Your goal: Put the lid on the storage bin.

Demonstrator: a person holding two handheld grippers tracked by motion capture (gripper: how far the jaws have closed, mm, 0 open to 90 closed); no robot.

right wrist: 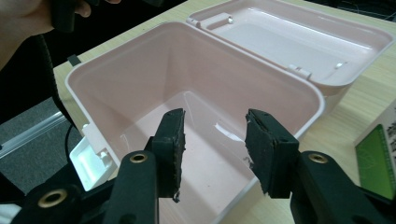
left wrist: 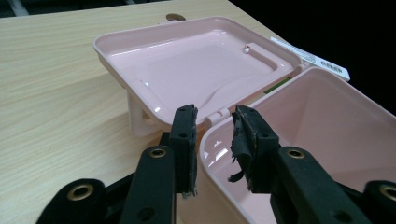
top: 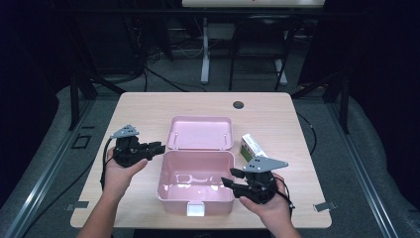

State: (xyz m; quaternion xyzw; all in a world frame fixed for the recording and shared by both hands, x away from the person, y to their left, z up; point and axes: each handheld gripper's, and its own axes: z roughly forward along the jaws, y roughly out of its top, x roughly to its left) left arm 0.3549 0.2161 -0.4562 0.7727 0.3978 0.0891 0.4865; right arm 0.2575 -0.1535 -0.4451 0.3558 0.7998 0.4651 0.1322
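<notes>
Box (top: pixel 195 181): pink, open, empty, mid-table between my grippers, lid (top: pixel 200 133) laid back on the far side. Left gripper (top: pixel 157 148), jaws parted and empty, at its far-left corner. Right gripper (top: pixel 230 177), also parted and empty, at its right wall; carton (top: pixel 252 148) lies right of box, nearer that hand.

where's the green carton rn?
High view: green carton stands on the table right of the open pink box, just beyond the right gripper.

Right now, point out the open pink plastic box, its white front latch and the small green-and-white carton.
pink plastic box (top: pixel 195 171), high view, inside floor
white front latch (top: pixel 194 209), high view, its face
green-and-white carton (top: pixel 251 147), high view, top face
</notes>
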